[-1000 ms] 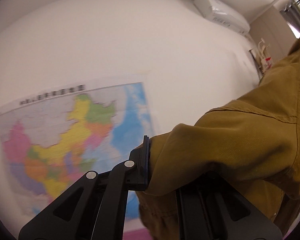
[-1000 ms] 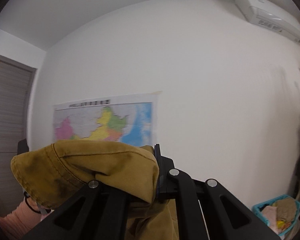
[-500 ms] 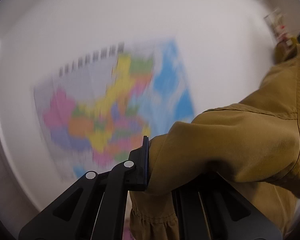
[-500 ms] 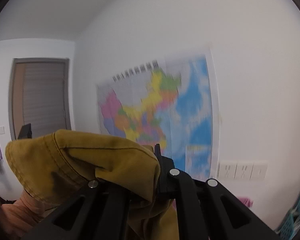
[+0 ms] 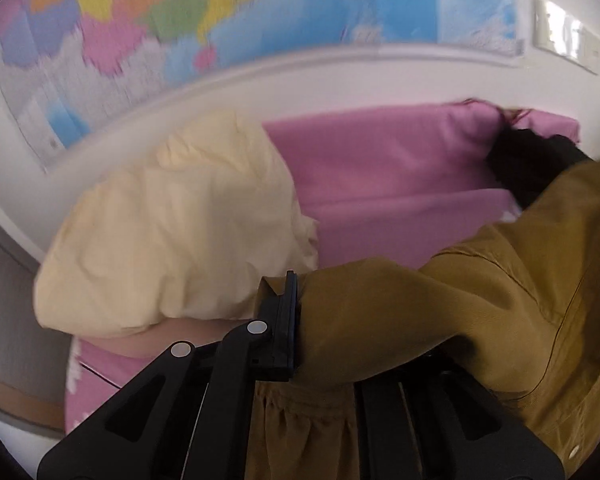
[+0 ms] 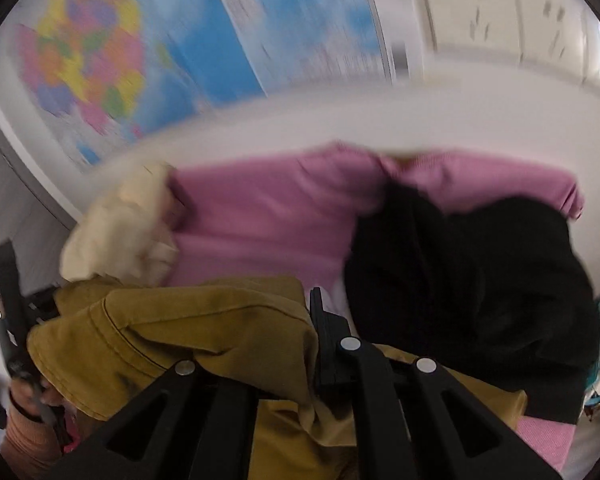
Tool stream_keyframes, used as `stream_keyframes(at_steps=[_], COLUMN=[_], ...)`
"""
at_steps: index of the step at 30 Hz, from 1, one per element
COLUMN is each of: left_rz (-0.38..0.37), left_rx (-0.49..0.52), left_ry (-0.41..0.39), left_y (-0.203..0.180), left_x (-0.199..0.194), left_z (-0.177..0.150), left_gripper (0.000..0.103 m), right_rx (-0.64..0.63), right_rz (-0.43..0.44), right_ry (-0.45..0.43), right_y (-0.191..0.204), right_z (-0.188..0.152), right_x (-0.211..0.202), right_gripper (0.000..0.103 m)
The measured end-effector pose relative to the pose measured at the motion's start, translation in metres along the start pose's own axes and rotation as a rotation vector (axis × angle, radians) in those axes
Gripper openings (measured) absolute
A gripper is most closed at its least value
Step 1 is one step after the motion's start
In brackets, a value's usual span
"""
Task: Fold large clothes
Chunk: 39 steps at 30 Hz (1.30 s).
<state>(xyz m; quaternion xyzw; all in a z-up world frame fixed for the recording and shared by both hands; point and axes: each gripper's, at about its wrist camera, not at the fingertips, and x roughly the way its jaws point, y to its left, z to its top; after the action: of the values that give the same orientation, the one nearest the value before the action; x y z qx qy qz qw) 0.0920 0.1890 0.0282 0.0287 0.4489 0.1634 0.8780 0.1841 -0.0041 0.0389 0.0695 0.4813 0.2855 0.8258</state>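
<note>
Both views now tipped down from wall map to pink-sheeted bed, versus wall-only a second ago. Left gripper and right gripper each clamped on mustard-yellow cotton jacket, spanning between them above bed. Cream bedding heap and black garment crowding landing area. Likely lay-flat step next; folding not started.

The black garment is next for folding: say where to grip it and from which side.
Grip the black garment at its near lower edge, coming from the front: it lies bunched on the pink bed cover, and only that hem hangs free, I judge.
</note>
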Motion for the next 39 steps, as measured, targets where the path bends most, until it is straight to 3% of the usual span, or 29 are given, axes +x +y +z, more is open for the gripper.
stream_keyframes(at_steps=[2,5,7,9,11,13,18,22,24,25,26,27,28,29,31,32,36,39], left_rz=[-0.012,-0.008,-0.009,-0.064,-0.106,-0.139,-0.343,-0.492,-0.539,-0.554,-0.567,-0.581,-0.599,-0.595,-0.58,-0.559,-0.57,-0.555], left_rx=[0.012,0.013,0.021,0.027,0.04,0.06,0.126,0.161,0.16,0.142,0.123,0.109,0.085,0.069,0.037,0.016,-0.08,-0.107], left_ry=[0.034,0.076,0.091,0.091,0.075,0.058,-0.001,0.045,0.09,0.13,0.173,0.198,0.233,0.243,0.214,0.181,0.082,0.065], left_y=[0.002,0.004,0.005,0.009,0.014,0.019,0.016,-0.01,-0.024,-0.03,-0.034,-0.036,-0.038,-0.036,-0.029,-0.023,0.004,0.003], left_x=[0.014,0.032,0.04,0.038,0.03,0.017,-0.025,-0.026,-0.01,0.001,0.014,0.022,0.034,0.038,0.042,0.039,0.025,0.029], left_z=[0.008,0.011,0.014,0.011,0.006,0.0,-0.024,-0.026,-0.024,-0.022,-0.021,-0.021,-0.018,-0.015,-0.005,0.004,0.047,0.075], left_gripper=[0.014,0.03,0.048,0.067,0.069,0.069,0.077,0.078,0.077,0.072,0.066,0.046,0.031,0.027,0.01,0.006,0.006,0.006], right_rx=[0.002,-0.027,-0.067,-0.13,-0.222,-0.3,-0.549,-0.672,-0.704,-0.699,-0.685,-0.636,-0.583,-0.561,-0.496,-0.466,-0.223,-0.061], right_rz=[-0.011,-0.055,-0.098,-0.127,-0.193,-0.203,-0.219,-0.203,-0.196,-0.175,-0.136,-0.084,-0.06,-0.054,-0.023,-0.014,0.039,0.076], right_ry=[0.016,0.028,0.034,0.026,0.009,-0.002,-0.096,-0.074,-0.051,-0.031,-0.011,0.023,0.048,0.056,0.029,0.012,-0.073,-0.126], right_y=[-0.007,-0.007,-0.006,-0.001,0.006,0.01,0.036,0.052,0.054,0.053,0.051,0.045,0.039,0.036,0.026,0.021,-0.017,-0.043], right_z=[0.0,0.006,0.011,0.013,0.013,0.014,0.003,0.005,0.008,0.011,0.013,0.018,0.022,0.024,0.03,0.032,0.052,0.059], right_x=[0.015,0.026,0.031,0.028,0.023,0.016,-0.01,0.011,0.027,0.034,0.039,0.043,0.046,0.046,0.035,0.03,0.002,-0.001], right_gripper=[0.008,0.017,0.027,0.052,0.062,0.073,0.093,0.094,0.093,0.088,0.067,0.039,0.026,0.007,0.004,0.003,0.002,0.002])
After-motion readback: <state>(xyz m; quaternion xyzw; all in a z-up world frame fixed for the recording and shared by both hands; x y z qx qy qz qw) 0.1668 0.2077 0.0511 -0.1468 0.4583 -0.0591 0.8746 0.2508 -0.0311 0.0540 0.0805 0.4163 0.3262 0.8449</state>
